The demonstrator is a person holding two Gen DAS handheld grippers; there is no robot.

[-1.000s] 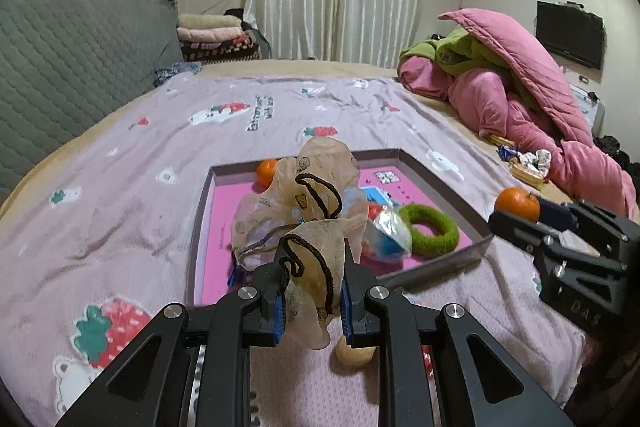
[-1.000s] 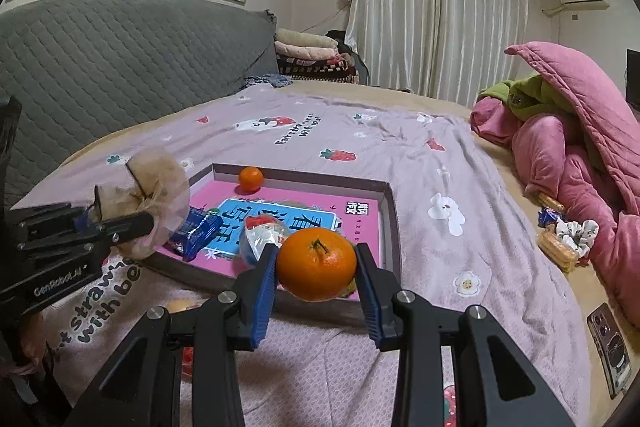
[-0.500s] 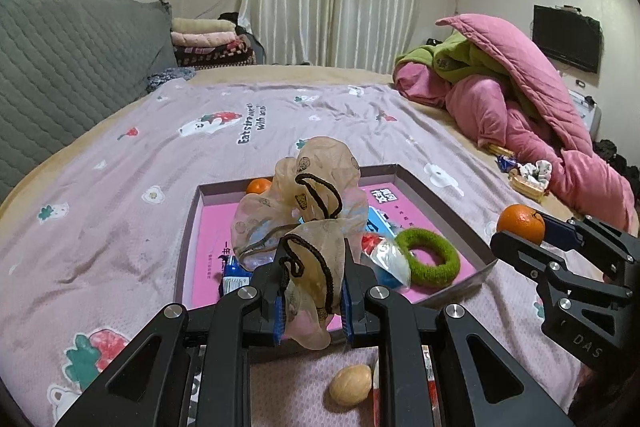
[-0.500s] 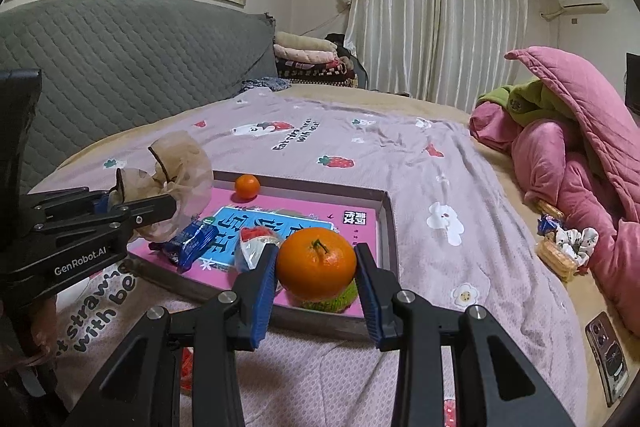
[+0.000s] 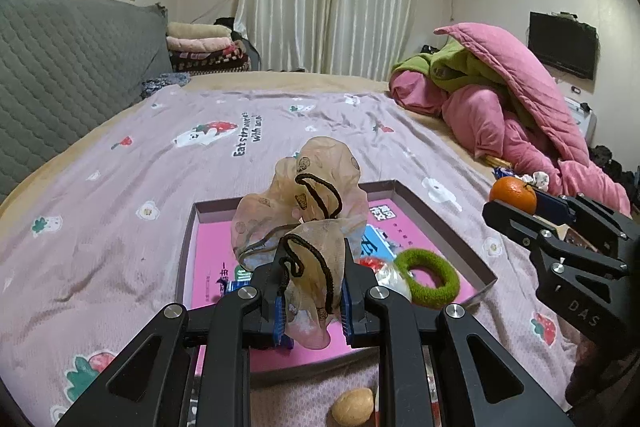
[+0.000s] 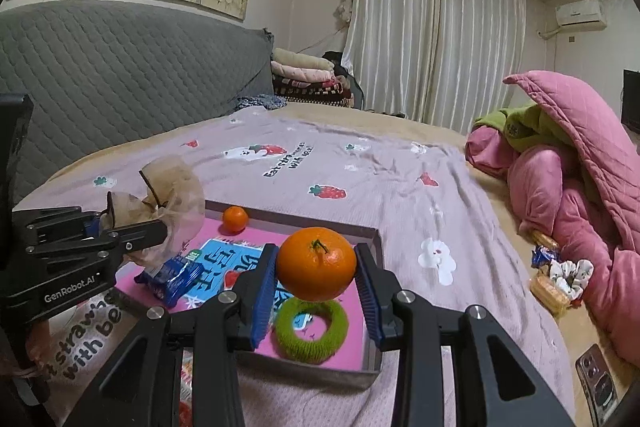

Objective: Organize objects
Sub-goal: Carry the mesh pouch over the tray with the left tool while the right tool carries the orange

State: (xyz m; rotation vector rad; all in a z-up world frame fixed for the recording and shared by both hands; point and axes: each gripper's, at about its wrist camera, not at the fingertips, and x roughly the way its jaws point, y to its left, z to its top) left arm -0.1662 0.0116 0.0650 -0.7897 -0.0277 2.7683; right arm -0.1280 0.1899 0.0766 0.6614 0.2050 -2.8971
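Note:
My left gripper (image 5: 314, 287) is shut on a sheer beige scrunchie (image 5: 308, 211) with black cord loops, held above the near end of a shallow pink-lined box (image 5: 188, 247). My right gripper (image 6: 316, 279) is shut on an orange (image 6: 316, 265), hovering over the box's near right part (image 6: 372, 239). Inside the box lie a green fuzzy hair ring (image 6: 312, 325), a small orange (image 6: 235, 219), a blue snack packet (image 6: 172, 277), a red-and-clear wrapped item (image 5: 384, 273) and blue printed paper (image 6: 224, 259). The left gripper (image 6: 100, 231) and scrunchie (image 6: 176, 195) show at the left of the right wrist view.
The box sits on a bed with a lilac strawberry-print sheet (image 5: 120, 163). A walnut (image 5: 352, 407) lies on the sheet below my left gripper. Pink and green quilts (image 6: 568, 163) pile at the right, with snacks (image 6: 556, 275) and a phone (image 6: 600, 383) beside them. A grey headboard (image 6: 100, 79) rises left.
Both grippers have drawn back and risen a little with their loads, so the box sits farther ahead and the walnut has come into view. Grips are unchanged.

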